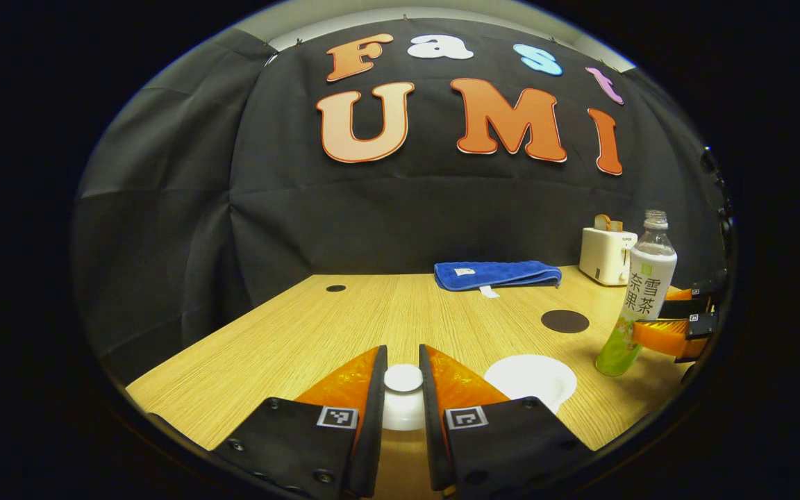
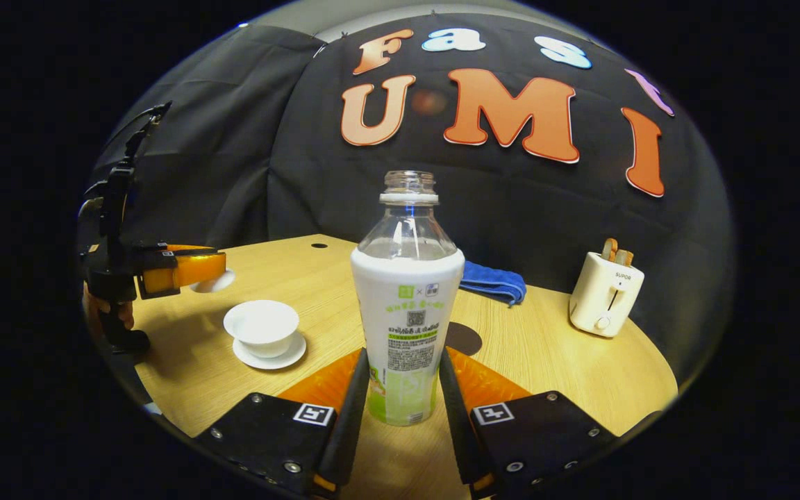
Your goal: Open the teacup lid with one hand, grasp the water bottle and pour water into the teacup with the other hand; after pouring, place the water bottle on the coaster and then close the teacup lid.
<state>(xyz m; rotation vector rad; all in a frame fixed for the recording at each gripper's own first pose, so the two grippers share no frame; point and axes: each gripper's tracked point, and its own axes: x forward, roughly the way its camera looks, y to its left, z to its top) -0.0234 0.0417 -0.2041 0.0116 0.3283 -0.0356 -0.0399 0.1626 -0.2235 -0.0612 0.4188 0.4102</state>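
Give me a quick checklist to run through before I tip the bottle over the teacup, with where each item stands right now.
1. Lid off the teacup: ok, the cup stands open on its saucer.
2. Lid held by the left gripper: ok, its knob sits between both fingers, away from the cup.
3. Right gripper shut on the water bottle: ok, both fingers press its lower part.
4. Bottle cap off: ok, the neck is open.
5. Water in the bottle: cannot tell.
6. Coaster free for the bottle afterwards: ok, nothing on it.
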